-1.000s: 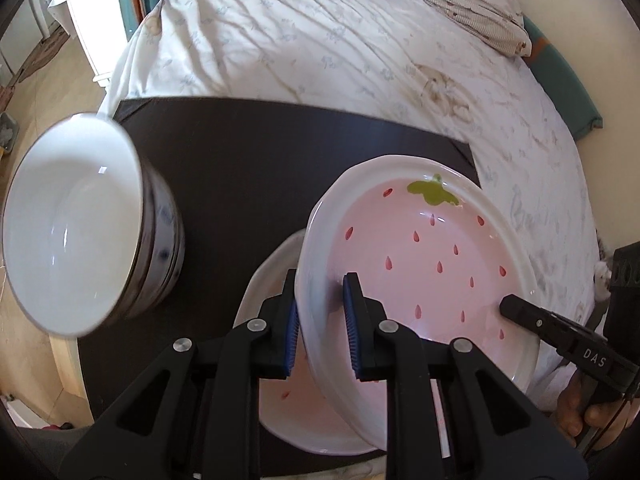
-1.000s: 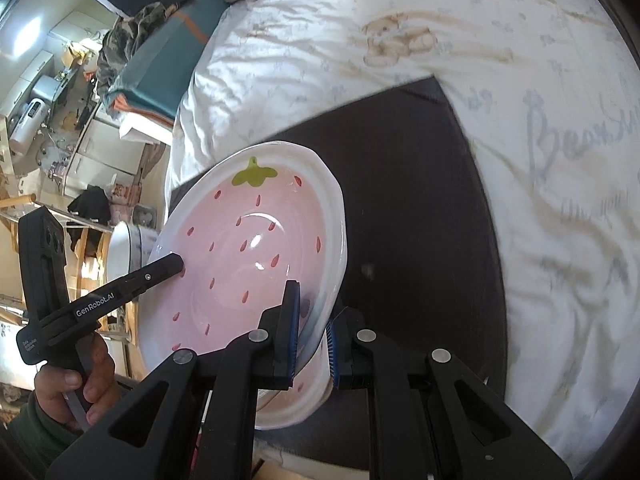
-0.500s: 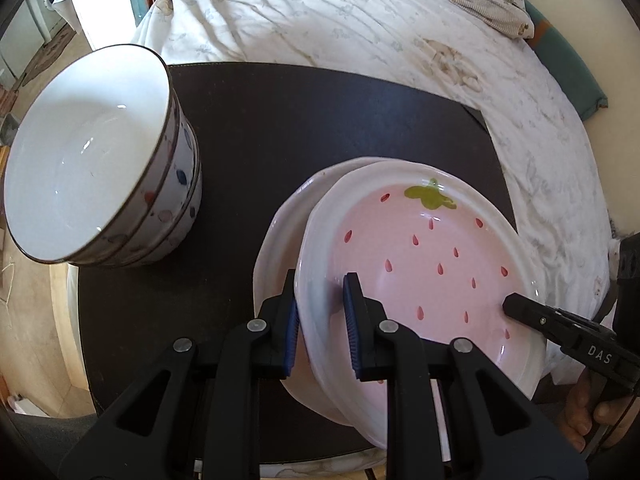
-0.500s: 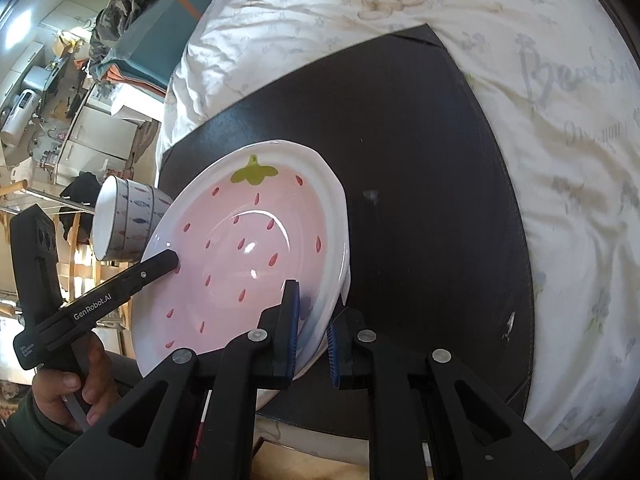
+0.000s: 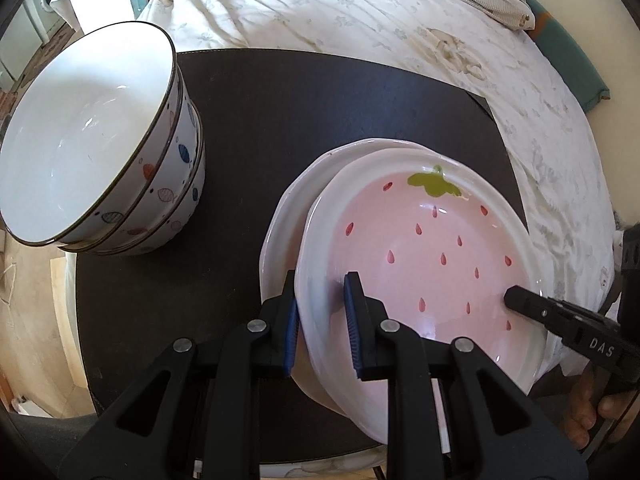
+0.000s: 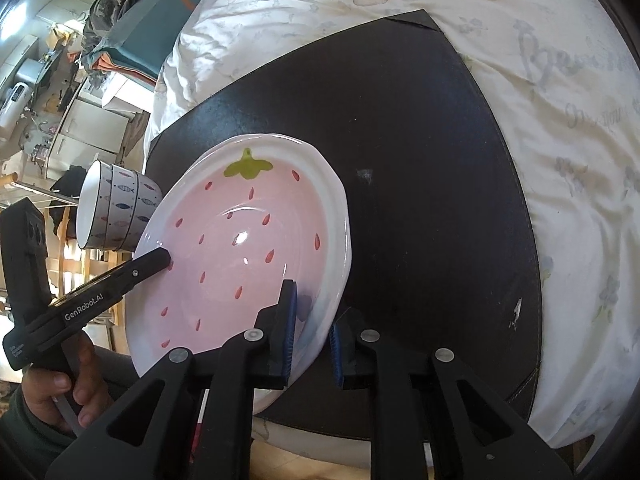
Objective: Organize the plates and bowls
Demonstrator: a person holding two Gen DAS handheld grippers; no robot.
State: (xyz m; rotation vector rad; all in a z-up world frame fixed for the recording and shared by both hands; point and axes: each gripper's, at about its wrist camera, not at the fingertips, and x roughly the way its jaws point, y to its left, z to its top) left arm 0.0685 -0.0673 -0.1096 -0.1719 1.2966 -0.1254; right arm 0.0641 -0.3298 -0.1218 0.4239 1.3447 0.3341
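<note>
Both grippers are clamped on one strawberry plate (image 5: 432, 264): the left gripper (image 5: 322, 324) pinches its near left rim between the blue pads, and the right gripper (image 6: 310, 332) bites the opposite rim, its jaws only just beginning to ease while the rim sits between them. A second ago that plate hung tilted and clear above the dark counter (image 5: 304, 116); now it has come down and sits nearly level on the second strawberry plate (image 5: 288, 216), whose white rim peeks out on the left side beneath it. To my eye that means the plates are as good as stacked, and letting go is what remains. The upper plate sits a little off centre toward the right, so it may want a nudge to square up. Both grippers point steeply down at the counter, one on either side, each held in a hand (image 6: 60, 392) from the near edge. Further out, the stack of fish-patterned bowls (image 5: 100, 148) stands at the left of the counter, well apart from the plates, and the rumpled white bed (image 5: 360, 12) lies just beyond the counter.
</note>
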